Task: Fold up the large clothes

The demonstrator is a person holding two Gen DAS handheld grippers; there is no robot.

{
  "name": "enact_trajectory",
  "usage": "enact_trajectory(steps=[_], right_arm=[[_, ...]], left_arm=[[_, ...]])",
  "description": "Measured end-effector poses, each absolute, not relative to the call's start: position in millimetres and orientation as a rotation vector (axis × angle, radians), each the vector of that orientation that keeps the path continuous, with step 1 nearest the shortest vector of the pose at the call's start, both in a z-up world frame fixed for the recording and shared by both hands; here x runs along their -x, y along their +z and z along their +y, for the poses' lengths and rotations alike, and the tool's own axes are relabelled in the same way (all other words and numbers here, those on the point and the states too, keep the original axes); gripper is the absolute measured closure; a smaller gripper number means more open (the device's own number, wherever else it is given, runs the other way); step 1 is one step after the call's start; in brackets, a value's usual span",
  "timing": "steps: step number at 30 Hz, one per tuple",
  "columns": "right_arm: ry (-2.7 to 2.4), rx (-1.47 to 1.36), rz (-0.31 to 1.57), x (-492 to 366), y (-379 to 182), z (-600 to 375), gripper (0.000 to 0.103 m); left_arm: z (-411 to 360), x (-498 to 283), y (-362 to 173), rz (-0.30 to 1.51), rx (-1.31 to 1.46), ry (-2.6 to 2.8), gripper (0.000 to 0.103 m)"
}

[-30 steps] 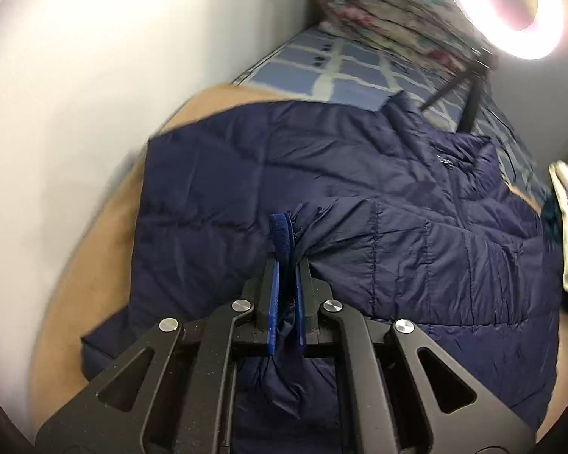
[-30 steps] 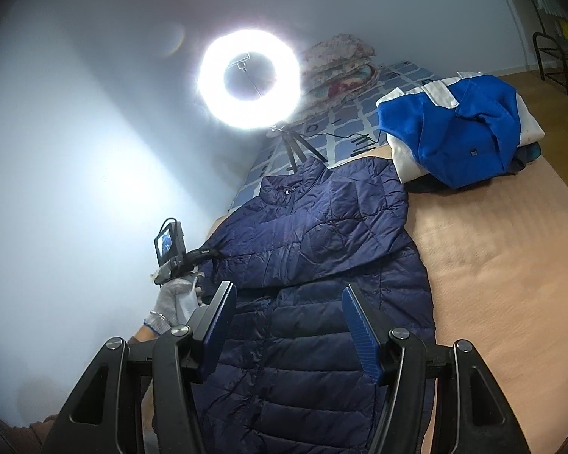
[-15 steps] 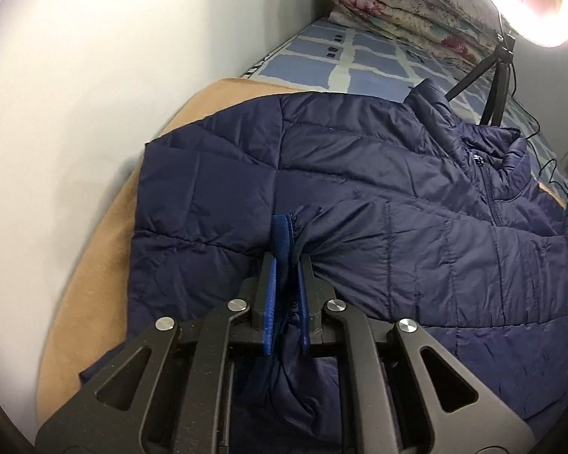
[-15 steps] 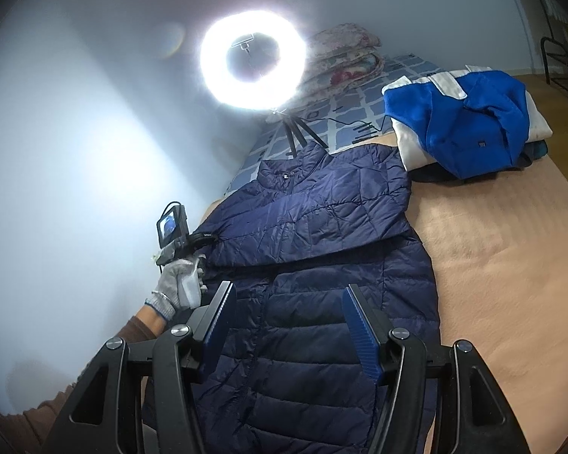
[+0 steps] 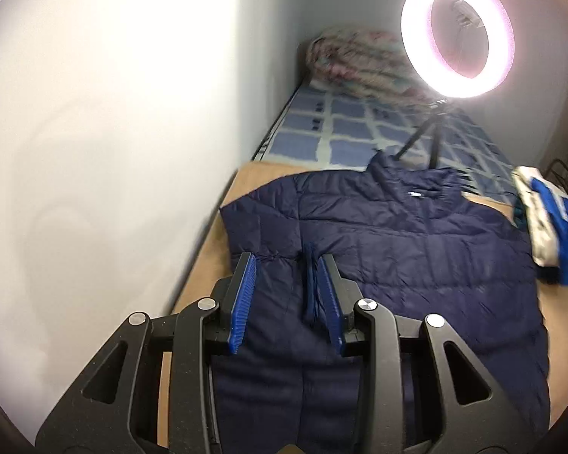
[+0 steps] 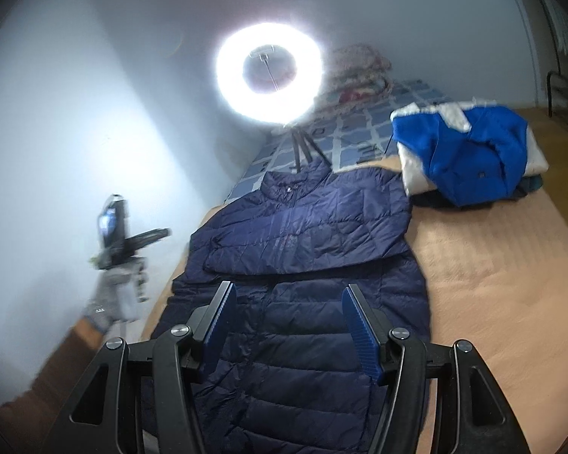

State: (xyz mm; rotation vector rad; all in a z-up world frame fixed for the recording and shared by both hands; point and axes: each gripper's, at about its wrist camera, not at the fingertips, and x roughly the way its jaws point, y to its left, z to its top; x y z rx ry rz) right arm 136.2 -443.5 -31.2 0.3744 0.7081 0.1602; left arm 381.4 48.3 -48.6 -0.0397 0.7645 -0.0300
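A navy quilted jacket lies face up on a tan blanket, collar toward the far end. Its sleeve is folded across the chest. My left gripper hovers above the jacket's left side with its jaws opening. The dark sleeve cuff shows between them beside the right pad, and neither pad presses on it. In the right wrist view a gloved hand holds that left gripper up by the wall. My right gripper stands open over the jacket's lower half, holding nothing.
A lit ring light on a small tripod stands just behind the collar. A pile of blue and white clothes lies at the right. A rolled floral quilt sits on a blue checked sheet. A wall borders the left edge.
The left gripper has let go of the sleeve cuff, opened its jaws, and risen and pulled back from the jacket. The sleeve stays folded across the chest. The right gripper has barely shifted.
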Motion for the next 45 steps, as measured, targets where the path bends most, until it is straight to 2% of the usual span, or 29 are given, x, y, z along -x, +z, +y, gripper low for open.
enact_trajectory(steps=[2,5,6,9,12,18,23,32,38,45], right_arm=[[0.142,-0.324,0.684,-132.2,-25.9,-438.9,0.041],[0.147,-0.293,0.666,-127.8,-21.8,-435.1,0.041],[0.15,-0.3,0.66,-125.8,-21.6,-435.7,0.041],[0.161,-0.312,0.656,-121.2,-24.5,-439.9,0.036],[0.144,-0.285,0.658,-114.9,-32.2,-444.5,0.035],[0.093,-0.217,0.681,-94.3,-56.2,-459.0,0.031],[0.09,-0.263,0.771,-81.8,-79.3,-477.5,0.031],[0.121,-0.354,0.982,-48.5,-146.3,-495.8,0.031],[0.143,-0.431,1.076,-29.3,-191.3,-504.4,0.031],[0.27,-0.554,1.104,-31.0,-213.1,-502.1,0.033]], left_arm=[[53.4,-345.5,-23.3,0.72,0.026,-0.074,0.068],[59.5,-299.9,3.0,0.674,-0.002,-0.089,0.047],[62.5,-282.9,11.6,0.662,-0.017,-0.088,0.044],[77.4,-230.2,32.3,0.648,-0.014,-0.1,0.042],[94.0,-189.3,41.7,0.676,0.007,-0.105,0.036],[121.2,-113.6,47.1,0.707,-0.005,-0.105,0.035],[139.9,-87.5,0.4,0.83,0.05,-0.108,0.034],[143.2,-102.8,-122.4,1.138,0.129,-0.099,0.034],[147.9,-109.1,-164.3,1.237,0.188,-0.1,0.034],[160.0,-109.7,-185.5,1.293,0.317,-0.103,0.036]])
